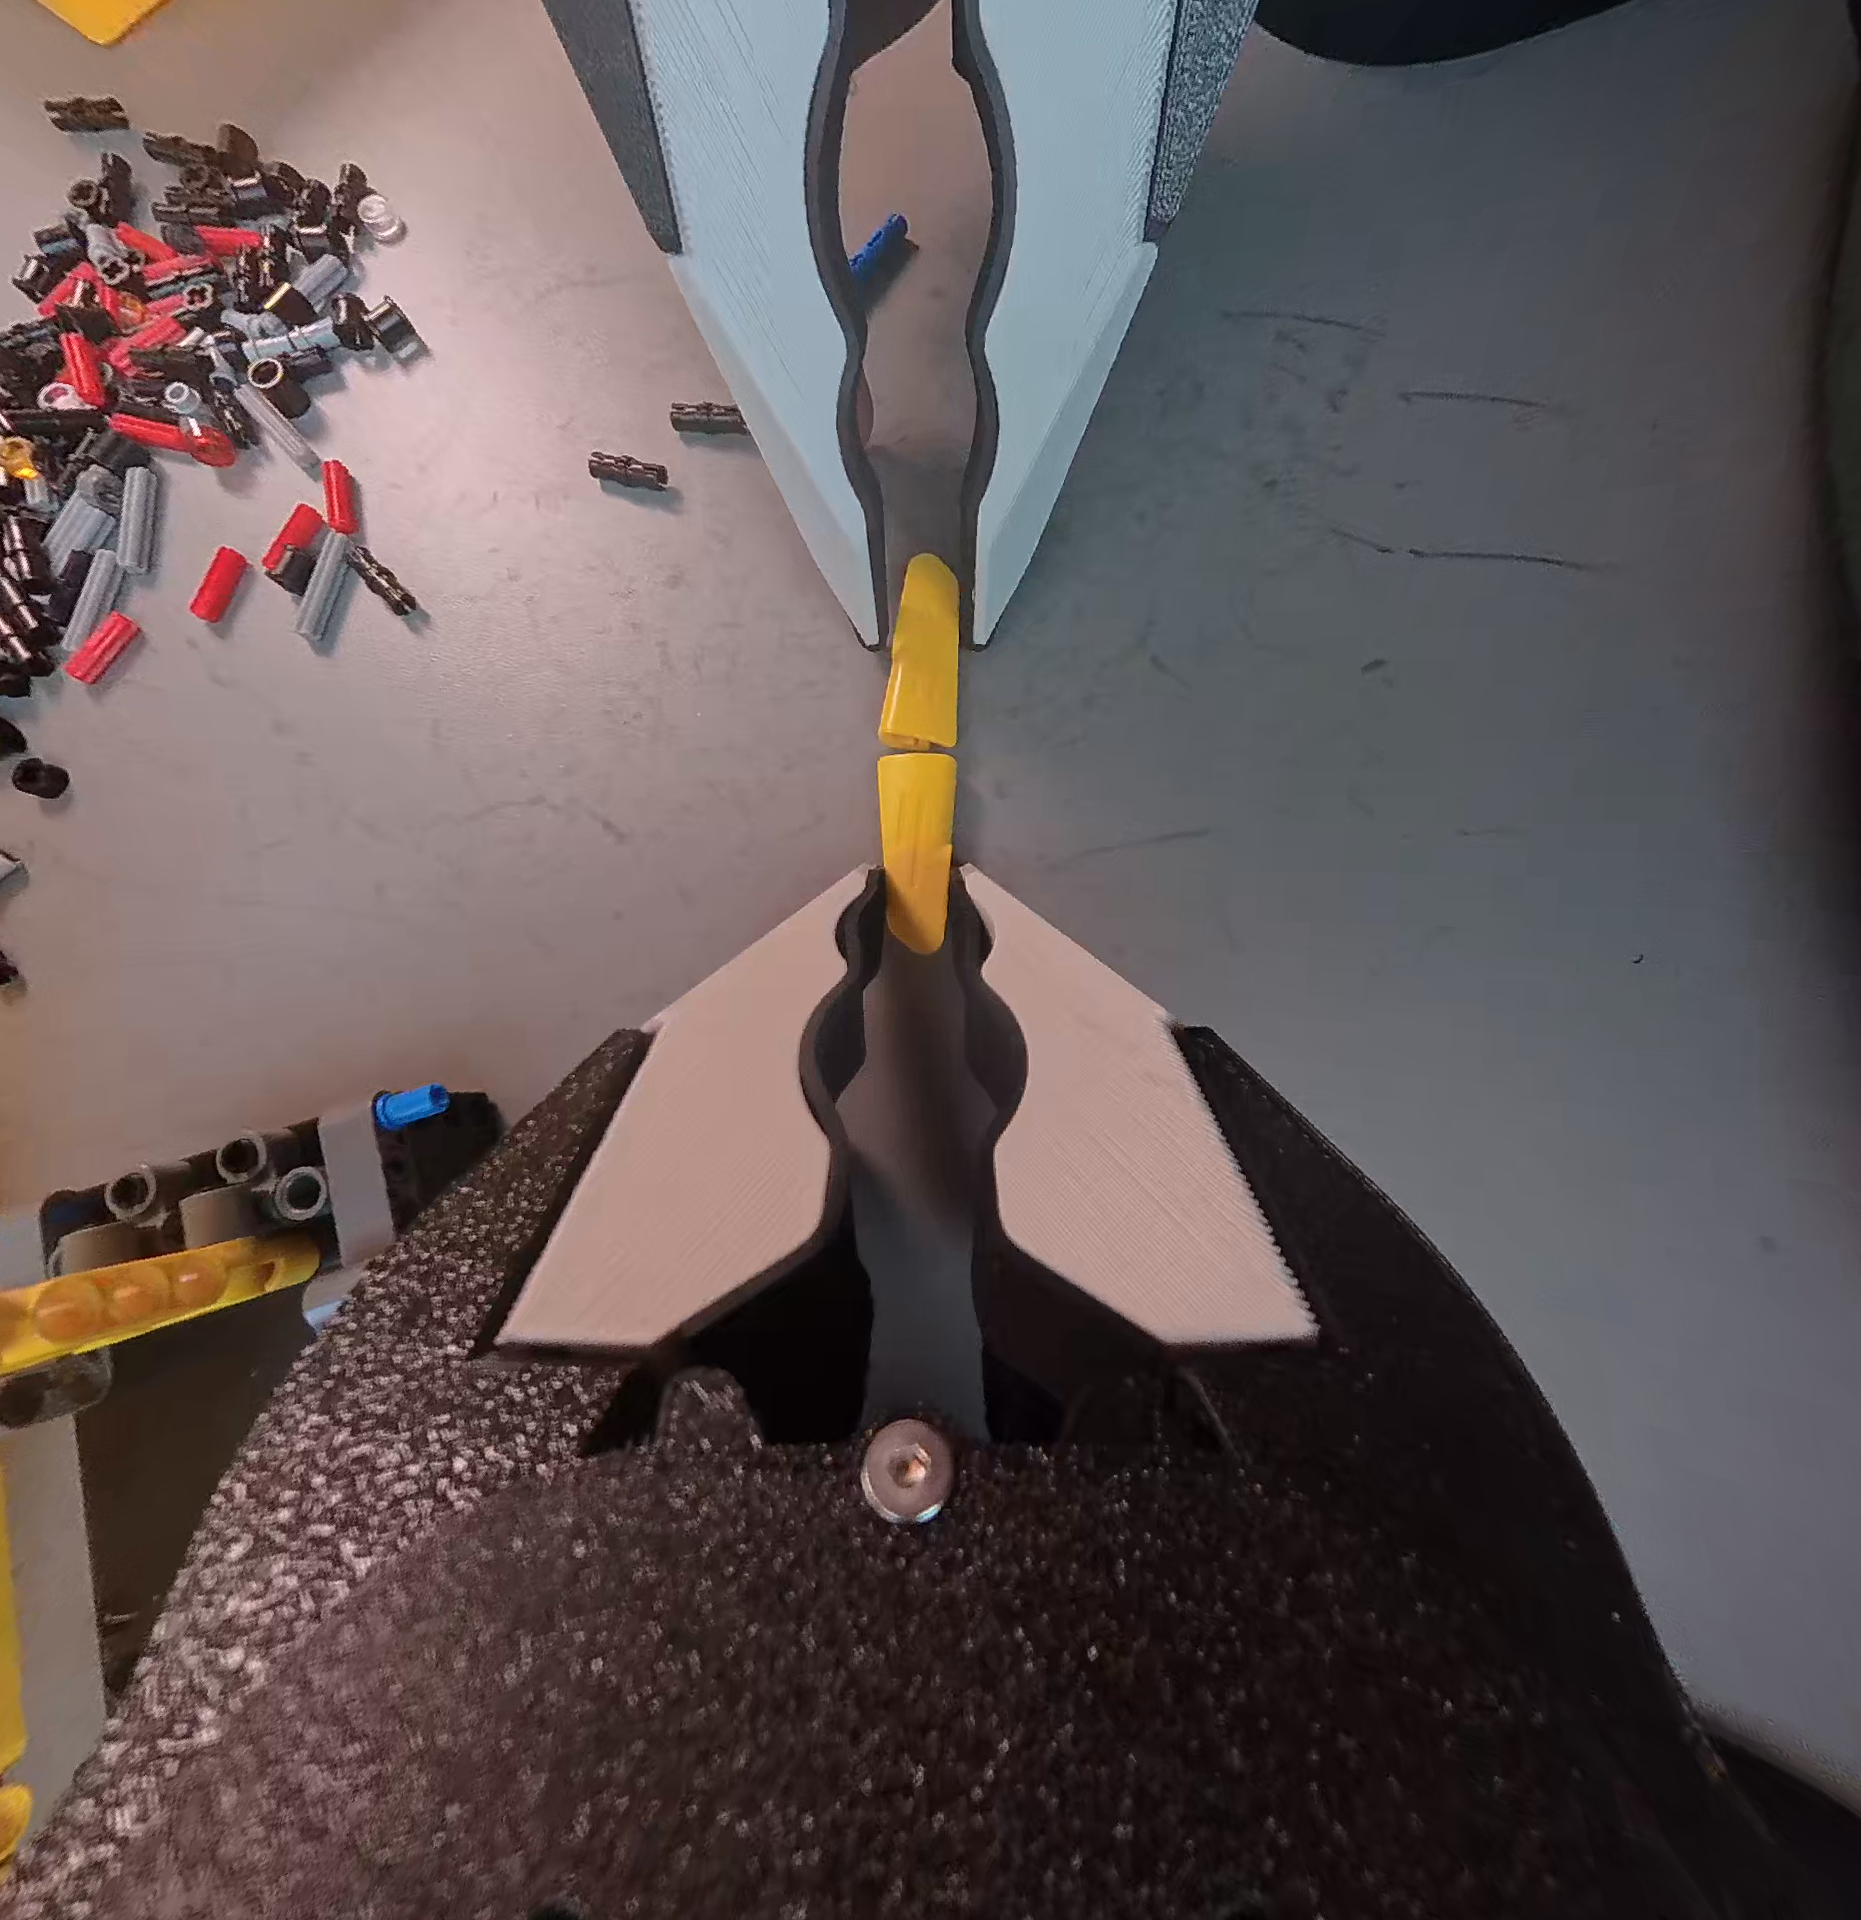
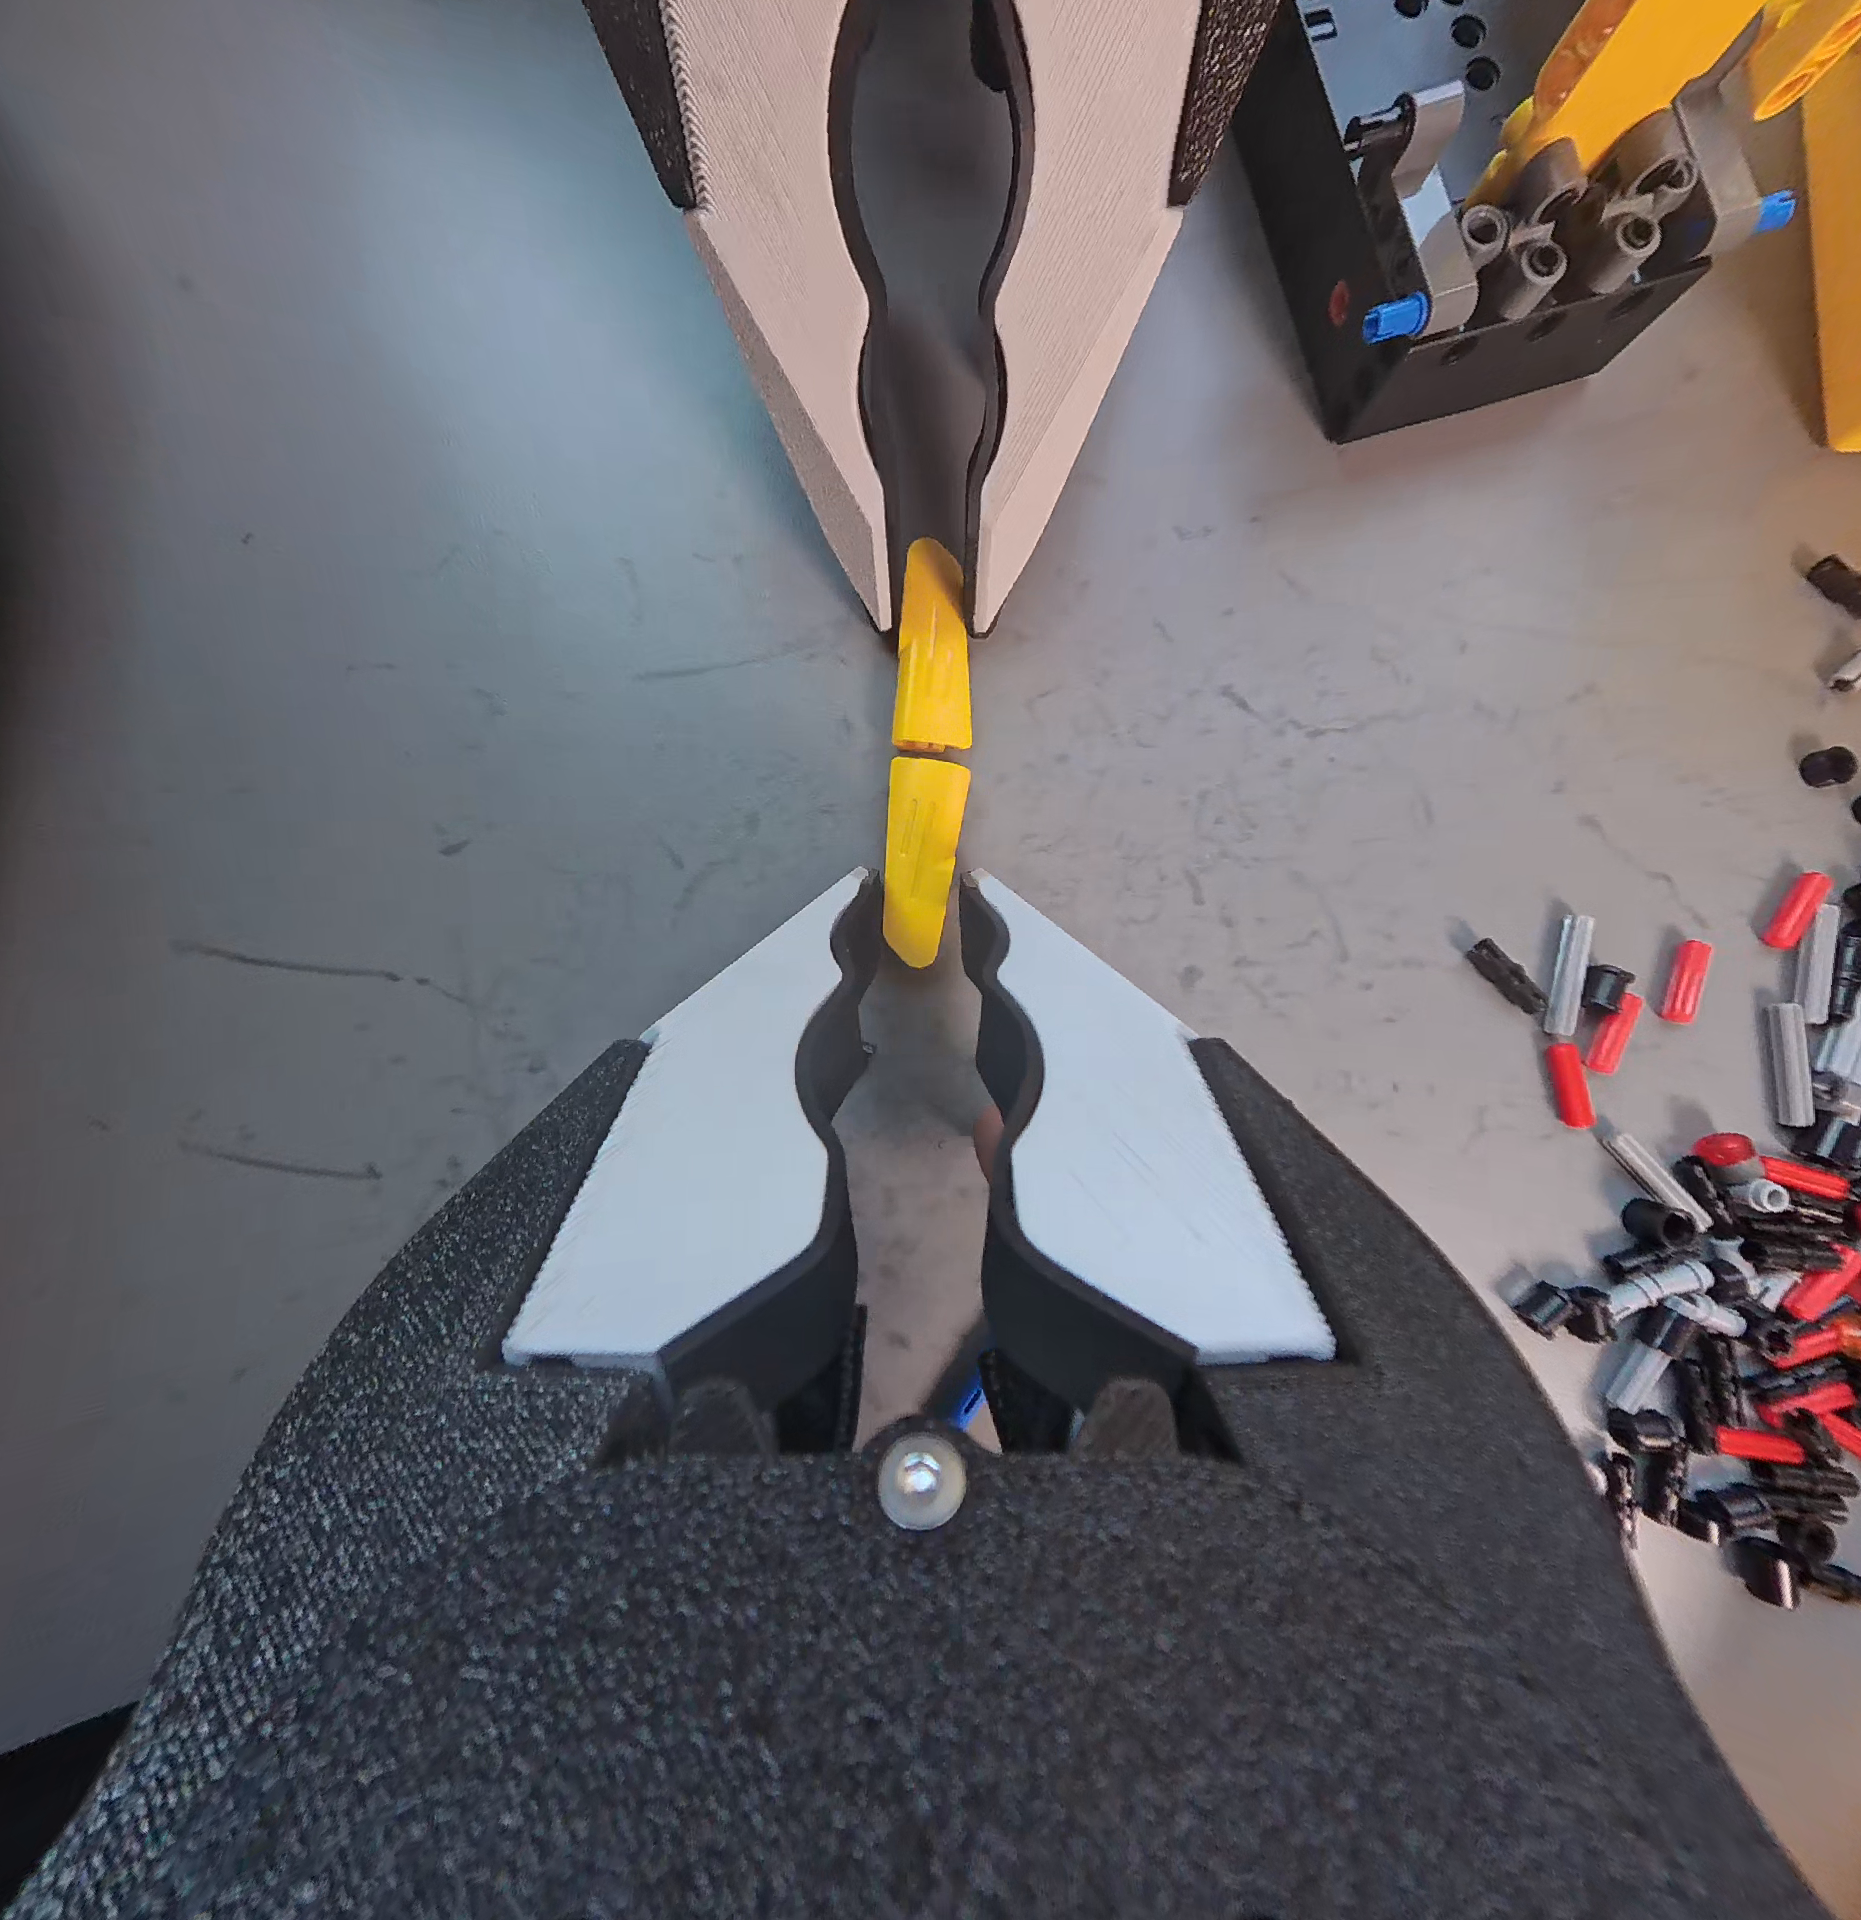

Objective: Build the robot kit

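My left gripper (image 1: 915, 881) is shut on a small yellow tapered piece (image 1: 913, 821), which sticks out forward past the fingertips. My right gripper (image 1: 928, 636) faces it from the far side, shut on a second, similar yellow piece (image 1: 918, 665). The two pieces line up end to end above the grey table (image 1: 1425, 779), with only a thin gap between their wide ends. In the right wrist view my right gripper (image 2: 915, 881) holds its piece (image 2: 926, 831), and the left gripper (image 2: 931, 623) holds the other piece (image 2: 934, 675).
A heap of small black, red and grey pins (image 1: 126, 364) lies to one side; it also shows in the right wrist view (image 2: 1757, 1299). A black block assembly with yellow beams (image 2: 1477, 260) stands nearby. Loose black pins (image 1: 628, 470) and a blue pin (image 1: 879, 244) lie close to the right gripper. The tips of one gripper are about 5 cm away from the tips of the other.
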